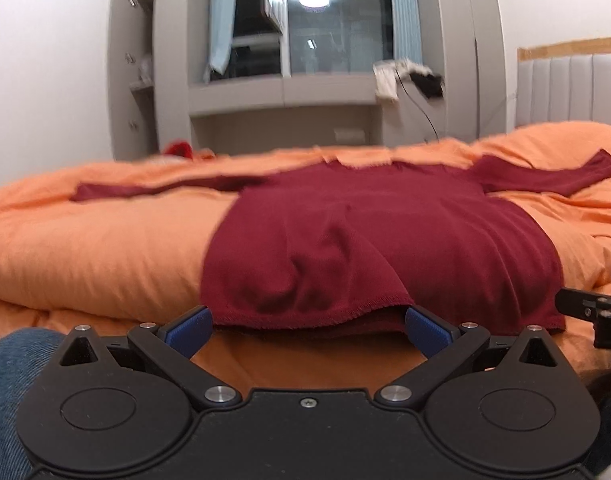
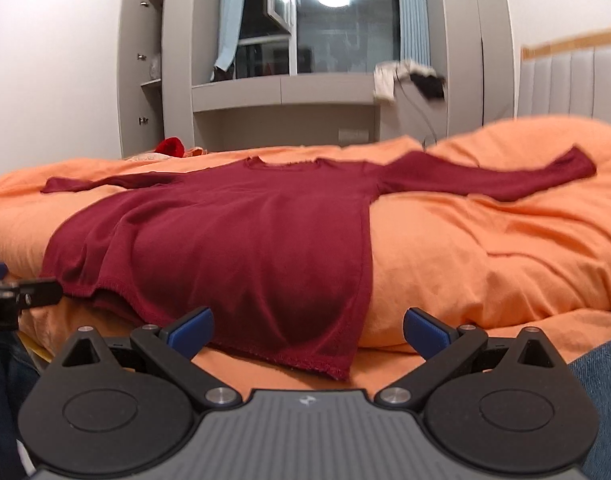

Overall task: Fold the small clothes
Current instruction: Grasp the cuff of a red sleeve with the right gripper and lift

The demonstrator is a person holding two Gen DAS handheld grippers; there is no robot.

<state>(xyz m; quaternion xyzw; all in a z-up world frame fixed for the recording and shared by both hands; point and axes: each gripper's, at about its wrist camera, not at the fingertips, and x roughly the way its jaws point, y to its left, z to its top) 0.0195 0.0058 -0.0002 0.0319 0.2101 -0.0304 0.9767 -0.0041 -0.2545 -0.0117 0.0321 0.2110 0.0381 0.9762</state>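
Your left gripper (image 1: 308, 330) and right gripper (image 2: 308, 330) both have fingers spread wide, gripping nothing, at the near hem of the dark red sweater (image 1: 377, 236). It lies flat, sleeves outstretched, on the orange duvet (image 2: 485, 240), with bare bedding on either side.

Matt knit-cloth maroon sweater (image 2: 257, 236), soft matt orange cloth duvet (image 2: 485, 248), padded smooth grey headboard (image 2: 573, 84)
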